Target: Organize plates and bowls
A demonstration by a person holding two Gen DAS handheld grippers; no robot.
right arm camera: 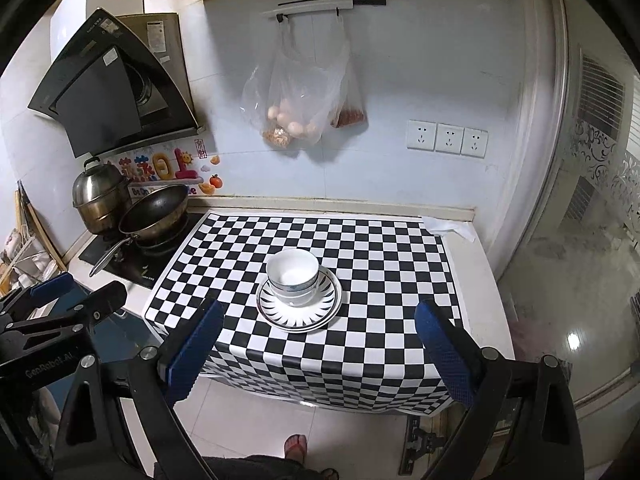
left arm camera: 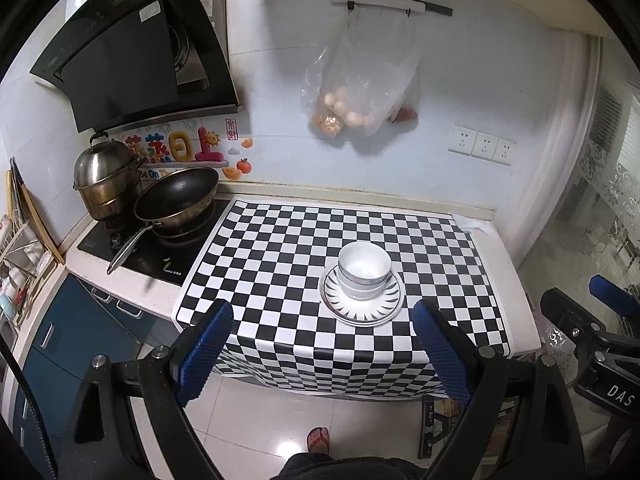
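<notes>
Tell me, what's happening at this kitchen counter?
A person holds a two-finger gripper in each hand, tidying dishes. White bowls sit stacked on plates on the checkered cloth. The left gripper and right gripper hang open in front of the counter, holding nothing.

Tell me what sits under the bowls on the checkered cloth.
The stacked bowls rest on patterned plates, seemingly two. The plates' centres are covered, so nothing there can be seen.

A home kitchen: range hood [left arm camera: 132,56], wok [left arm camera: 176,200] and steamer pot [left arm camera: 104,176] on a hob [left arm camera: 160,248].
</notes>
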